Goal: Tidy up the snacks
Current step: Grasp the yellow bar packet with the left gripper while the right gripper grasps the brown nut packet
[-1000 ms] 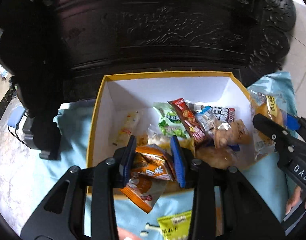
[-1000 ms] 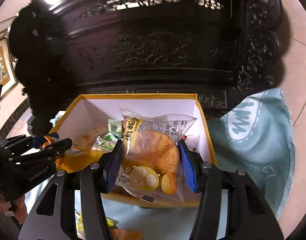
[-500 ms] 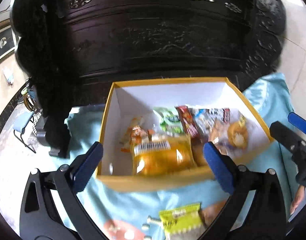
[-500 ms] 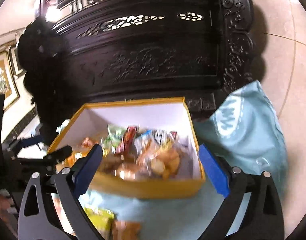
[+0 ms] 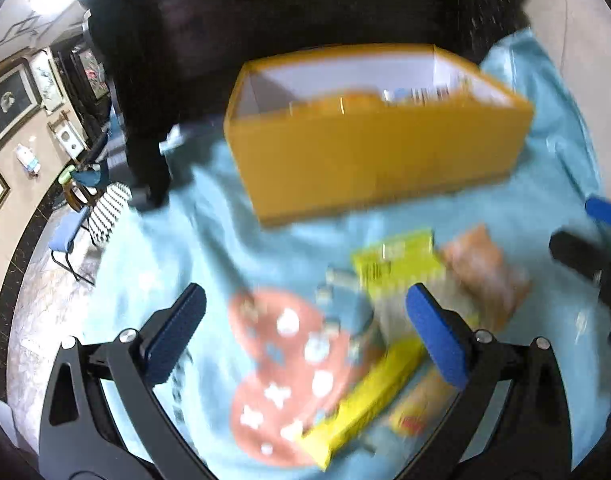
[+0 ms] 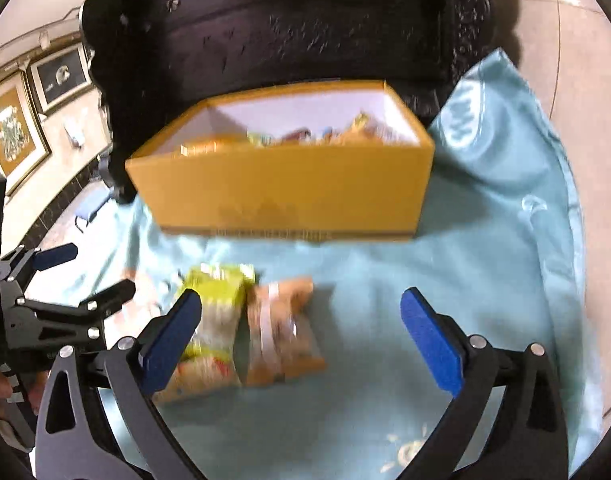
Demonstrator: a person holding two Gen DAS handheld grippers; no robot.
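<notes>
- The left gripper (image 5: pixel 305 336) is seen spread wide with nothing between its blue pads; a second ago an orange packet was clamped there over the box.
- The right gripper (image 6: pixel 301 340) is likewise released and empty; the clear-wrapped cake held a second ago is no longer between its pads.
- Just ahead of the left gripper, a yellow bar packet (image 5: pixel 361 404), a yellow-green packet (image 5: pixel 401 264) and an orange packet (image 5: pixel 485 272) are seen lying on the blue cloth (image 5: pixel 177 240); a pink mushroom print is shown only in this view.
- In the right view the yellow-green packet (image 6: pixel 217 300) and the orange packet (image 6: pixel 281 332) lie touching, ahead and left of the gripper.
- No writing can be read: the frames are blurred.
- Farther ahead stands the yellow box (image 6: pixel 281 184), snacks showing above its rim; behind it, dark carved furniture (image 6: pixel 305 28).
- Both views now sit lower and farther back from the box.
</notes>
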